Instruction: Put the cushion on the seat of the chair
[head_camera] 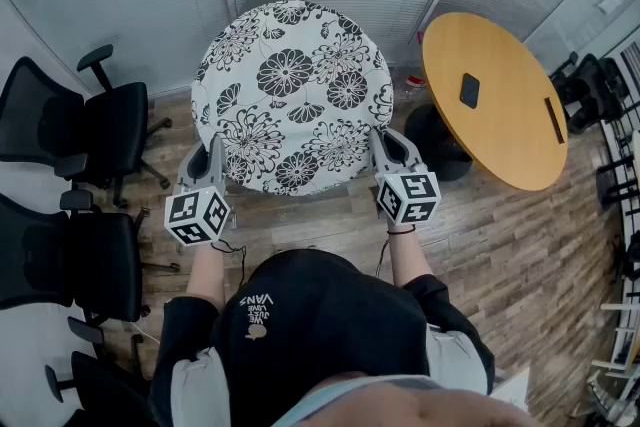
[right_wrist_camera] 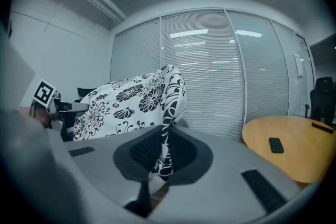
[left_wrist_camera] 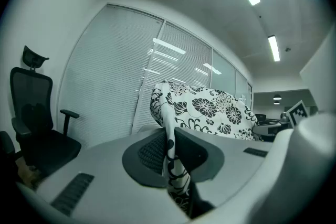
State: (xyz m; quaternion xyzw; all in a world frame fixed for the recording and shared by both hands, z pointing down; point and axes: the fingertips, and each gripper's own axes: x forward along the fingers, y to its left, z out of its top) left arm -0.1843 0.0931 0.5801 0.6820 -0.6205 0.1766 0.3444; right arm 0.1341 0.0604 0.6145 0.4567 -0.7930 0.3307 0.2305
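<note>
Round black-and-white floral fabric cushion [head_camera: 290, 95] is held up in front of the person, left gripper [head_camera: 211, 155] and right gripper [head_camera: 382, 141] each clamped narrow on its near rim; it looks light, soft and floppy, so two spread edge grips suit it.

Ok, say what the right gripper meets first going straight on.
The right gripper meets the floral cushion first: its jaws pinch the cushion's edge. Beyond, probably the window blinds, though depth is unclear.

Cushion [head_camera: 290, 95]: 1. Grippers: 2, left gripper [head_camera: 212, 155], right gripper [head_camera: 383, 147]. Round table [head_camera: 500, 140]: 1. Phone [head_camera: 469, 90]: 1. Black office chairs [head_camera: 95, 130] at left: 3.
</note>
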